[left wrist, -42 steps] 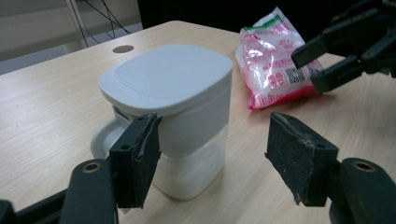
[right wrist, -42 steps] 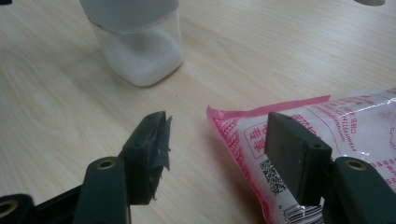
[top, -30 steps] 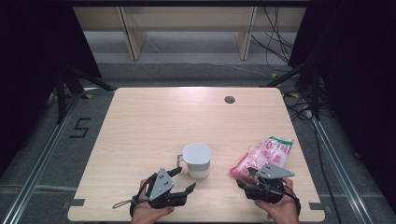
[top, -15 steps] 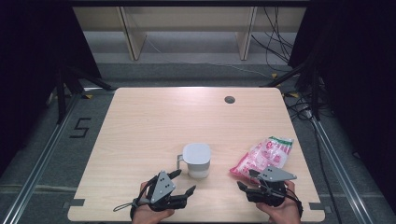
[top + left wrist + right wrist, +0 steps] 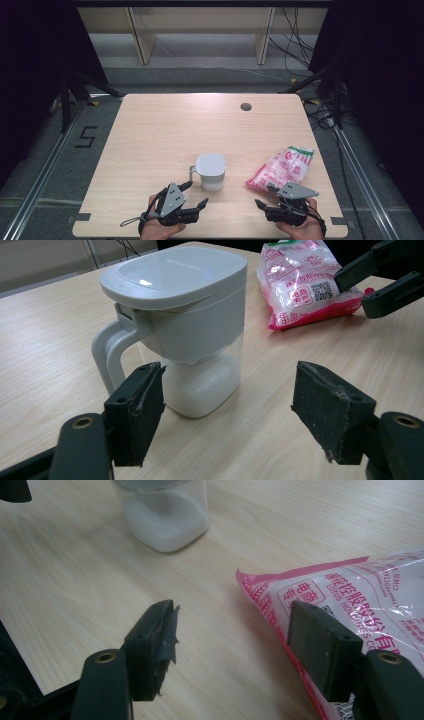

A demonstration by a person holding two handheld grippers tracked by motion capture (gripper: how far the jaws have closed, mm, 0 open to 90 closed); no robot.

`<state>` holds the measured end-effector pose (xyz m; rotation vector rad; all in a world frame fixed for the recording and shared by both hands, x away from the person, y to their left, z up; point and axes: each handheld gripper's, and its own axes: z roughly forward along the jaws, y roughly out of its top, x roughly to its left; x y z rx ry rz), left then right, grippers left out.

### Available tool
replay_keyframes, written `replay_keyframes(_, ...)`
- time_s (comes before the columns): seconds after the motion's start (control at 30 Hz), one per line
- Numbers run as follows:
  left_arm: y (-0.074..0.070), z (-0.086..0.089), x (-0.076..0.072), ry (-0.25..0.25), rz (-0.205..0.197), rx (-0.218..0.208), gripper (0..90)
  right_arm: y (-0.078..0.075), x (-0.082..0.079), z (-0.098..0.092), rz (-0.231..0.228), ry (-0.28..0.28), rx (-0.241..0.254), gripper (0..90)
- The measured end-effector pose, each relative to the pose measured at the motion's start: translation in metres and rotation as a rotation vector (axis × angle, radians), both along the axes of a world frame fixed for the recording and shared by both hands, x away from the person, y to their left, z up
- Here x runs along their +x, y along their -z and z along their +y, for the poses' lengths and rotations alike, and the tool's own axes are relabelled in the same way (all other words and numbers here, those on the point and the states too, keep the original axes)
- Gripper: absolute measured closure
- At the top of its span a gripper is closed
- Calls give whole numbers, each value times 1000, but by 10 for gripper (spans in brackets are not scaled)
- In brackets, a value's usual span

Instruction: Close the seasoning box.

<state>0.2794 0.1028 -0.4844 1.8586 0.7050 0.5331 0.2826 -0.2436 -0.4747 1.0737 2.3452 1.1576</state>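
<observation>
A lidded white jug [image 5: 210, 171] with a side handle stands near the table's front middle; white powder fills its clear base [image 5: 200, 385] [image 5: 165, 520]. To its right lies a pink-and-white plastic bag [image 5: 282, 167] [image 5: 305, 282] [image 5: 360, 595]. My left gripper [image 5: 192, 194] [image 5: 227, 410] is open just in front of the jug, nothing between its jaws. My right gripper [image 5: 265, 196] [image 5: 232, 645] is open low over the table at the bag's near corner; its right jaw stands over the bag's edge, its left jaw over bare wood.
The wooden table [image 5: 165, 130] has a dark round hole [image 5: 245, 106] near its far right. Black frame rails and cables run along the floor on both sides. The right gripper's jaws [image 5: 380, 277] show at the far right of the left gripper view.
The right gripper has shifted slightly at the bag's near corner. The left gripper, jug and bag have stayed in place.
</observation>
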Motion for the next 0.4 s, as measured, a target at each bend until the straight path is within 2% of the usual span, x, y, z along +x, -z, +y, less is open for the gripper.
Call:
replay_keyframes(0.33,1,0,0,-1,7,7,274,1,1,0,-10,-11,-7,362)
replay_keyframes(0.4,0,0,0,5,2,10,274,2,2,0,4,-28,-1,362)
